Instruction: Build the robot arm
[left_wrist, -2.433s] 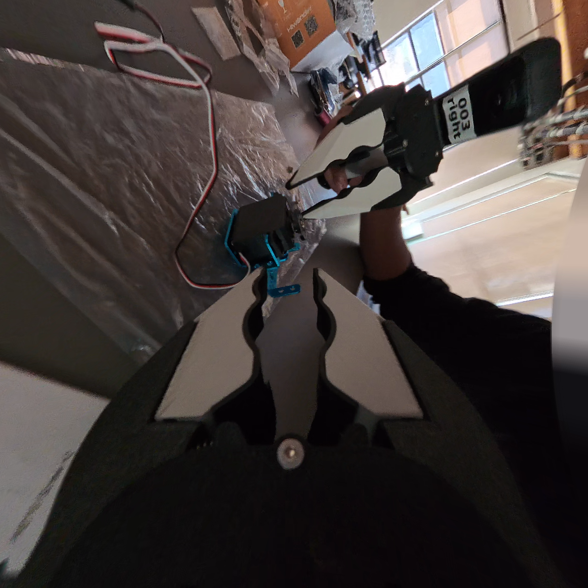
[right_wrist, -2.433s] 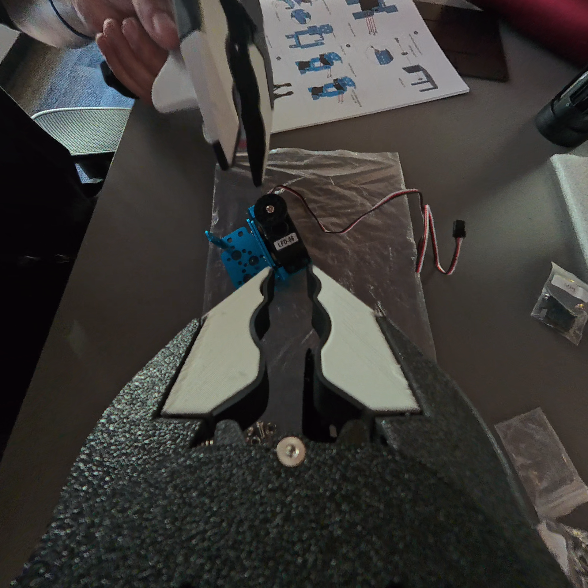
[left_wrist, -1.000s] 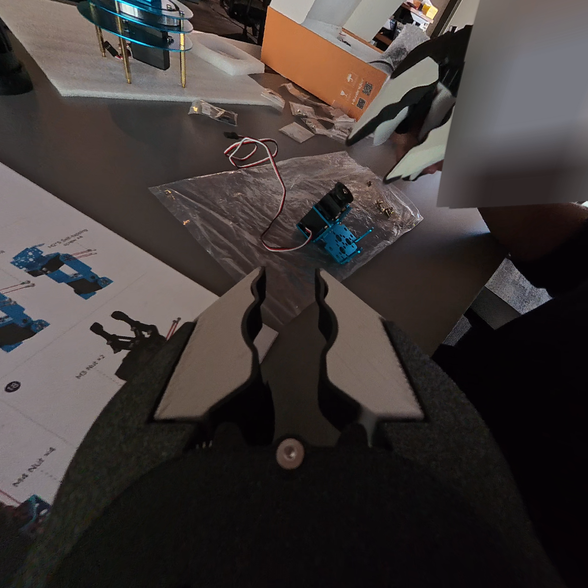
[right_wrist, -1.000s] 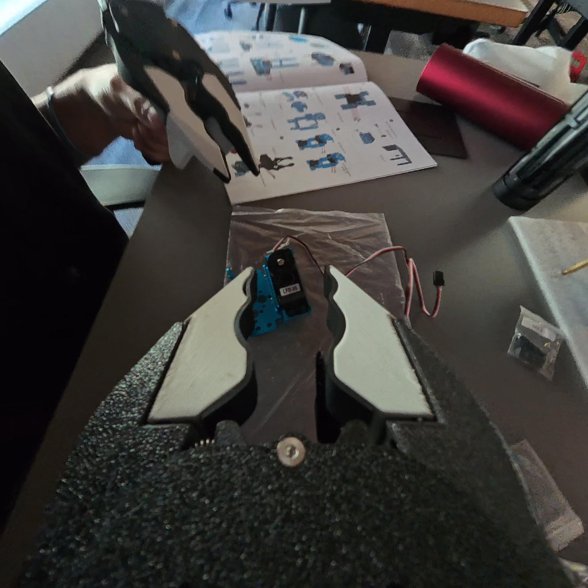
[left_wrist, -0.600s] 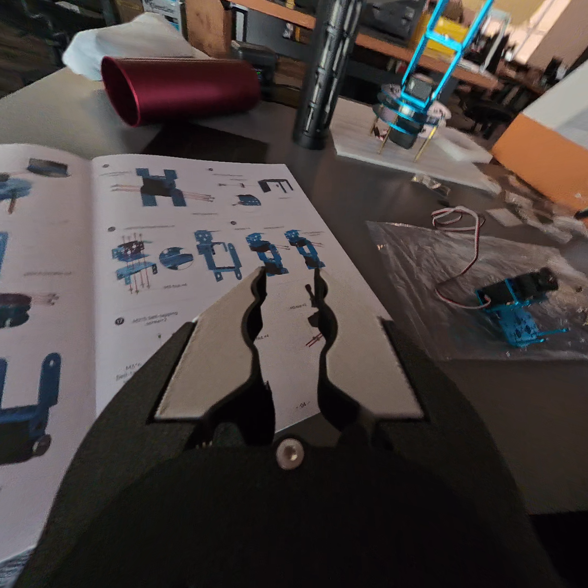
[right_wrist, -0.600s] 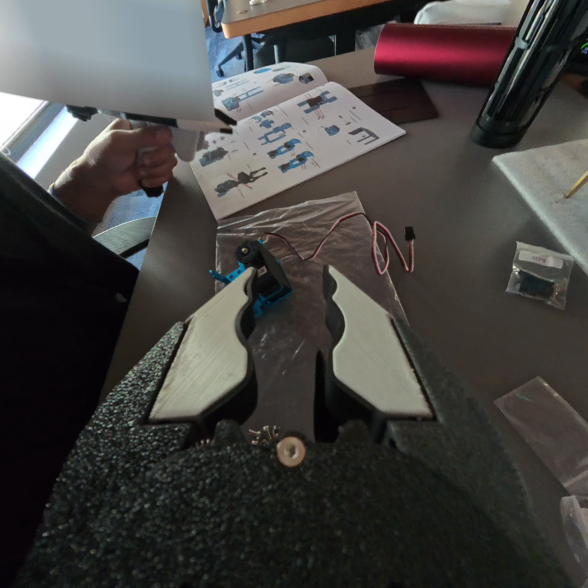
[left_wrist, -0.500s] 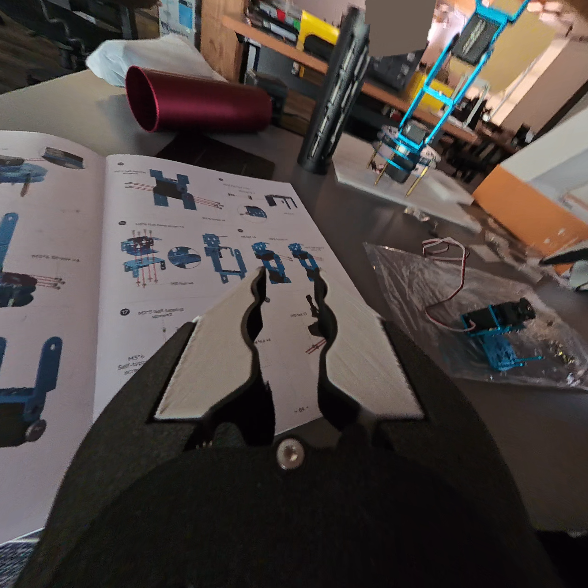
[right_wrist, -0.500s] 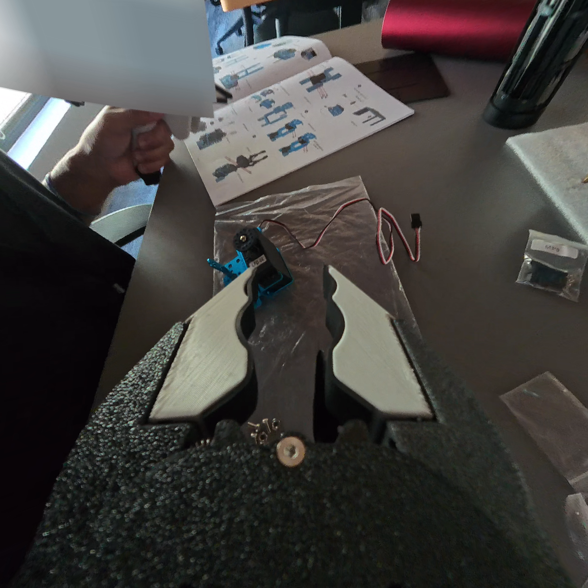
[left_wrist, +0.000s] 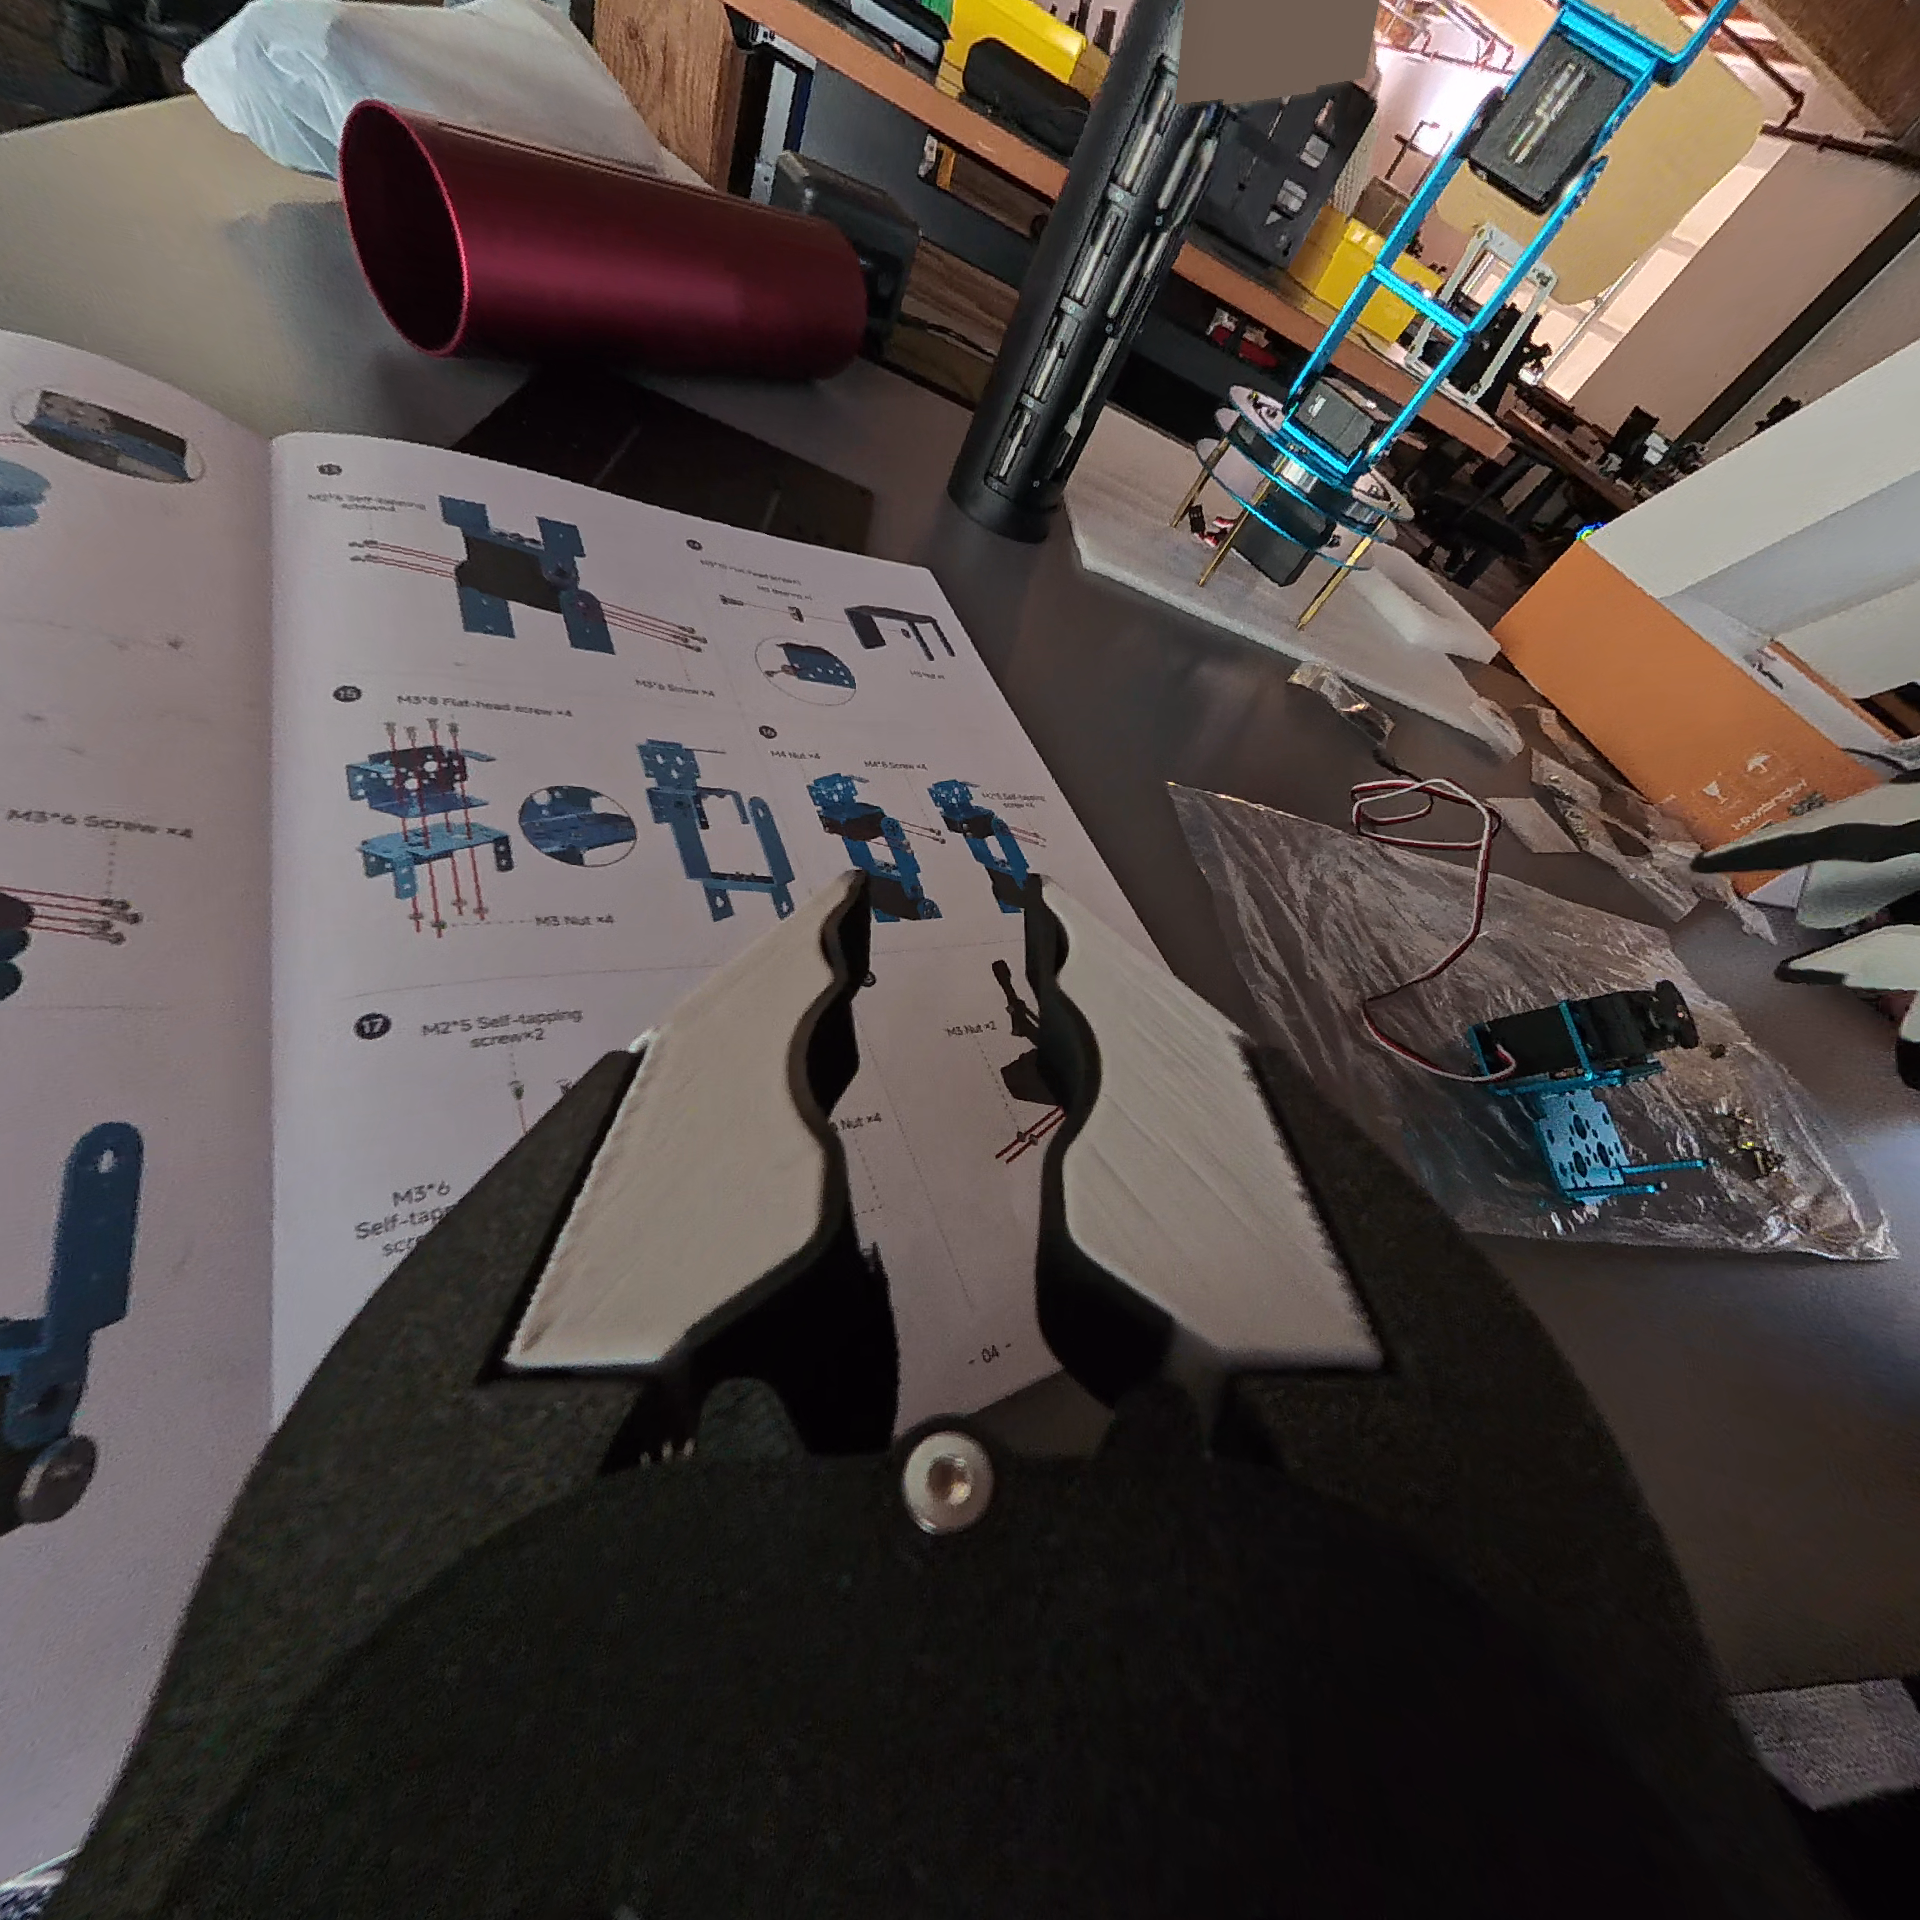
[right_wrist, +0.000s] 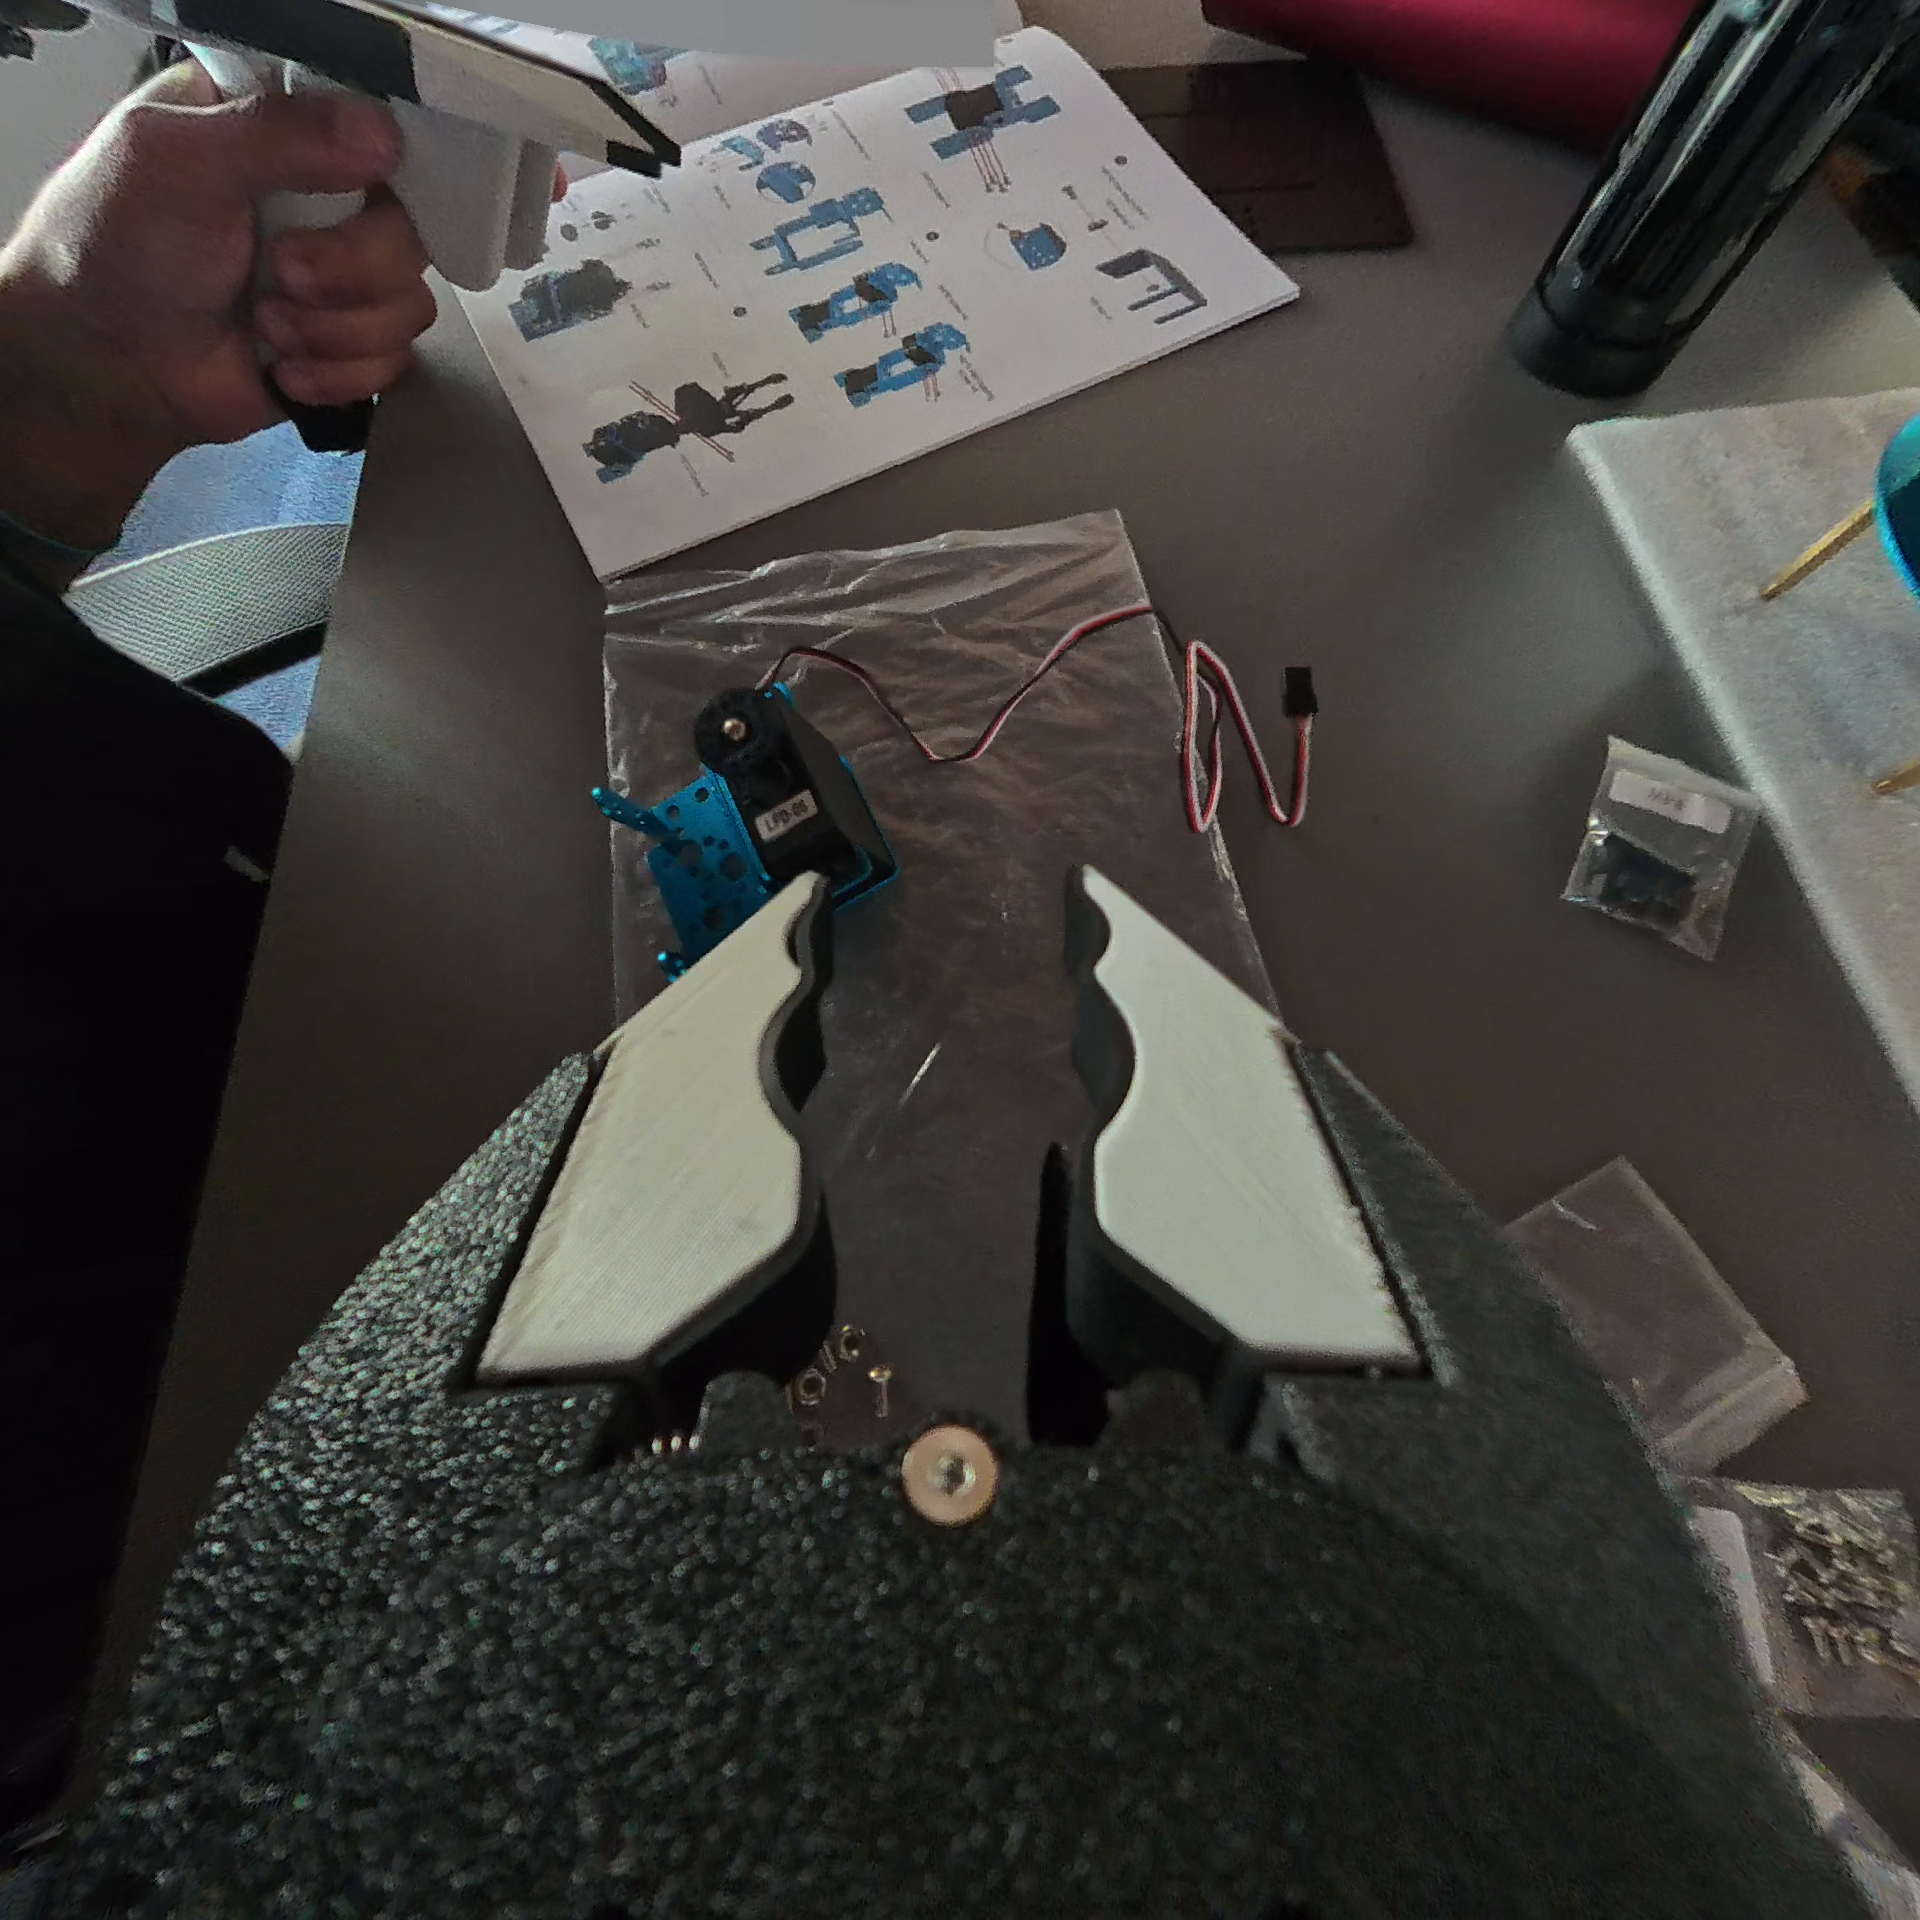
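Note:
A black servo (right_wrist: 774, 795) fixed in a blue metal bracket (right_wrist: 701, 868) lies on a clear plastic bag (right_wrist: 987, 727), its red-white-black cable (right_wrist: 1195, 748) trailing right. My right gripper (right_wrist: 951, 883) is open and empty above the bag; its left fingertip (right_wrist: 810, 904) is just beside the bracket, with no contact seen. My left gripper (left_wrist: 945, 894) is open and empty, hovering over an open instruction booklet (left_wrist: 520, 779). The servo (left_wrist: 1579, 1039) lies far to its right. The left gripper also shows at the top left of the right wrist view (right_wrist: 623, 145), held by a hand (right_wrist: 208, 260).
A dark red cylinder (left_wrist: 603, 270) and a tall black cylinder (left_wrist: 1081, 312) stand behind the booklet. A blue frame assembly (left_wrist: 1309, 488) sits on white foam (right_wrist: 1766, 582). An orange box (left_wrist: 1662, 707), small parts bags (right_wrist: 1662, 842) and loose screws (right_wrist: 862, 1371) lie around. The black servo (right_wrist: 774, 795) is about 5 centimeters from my right fingertips and 25 centimeters from my left. The left camera catches it too, in the left wrist view (left_wrist: 1653, 1018).
My left gripper has swung away from the servo to over the booklet. My right gripper has opened wider and drawn back above the bag. The servo stays on the bag.

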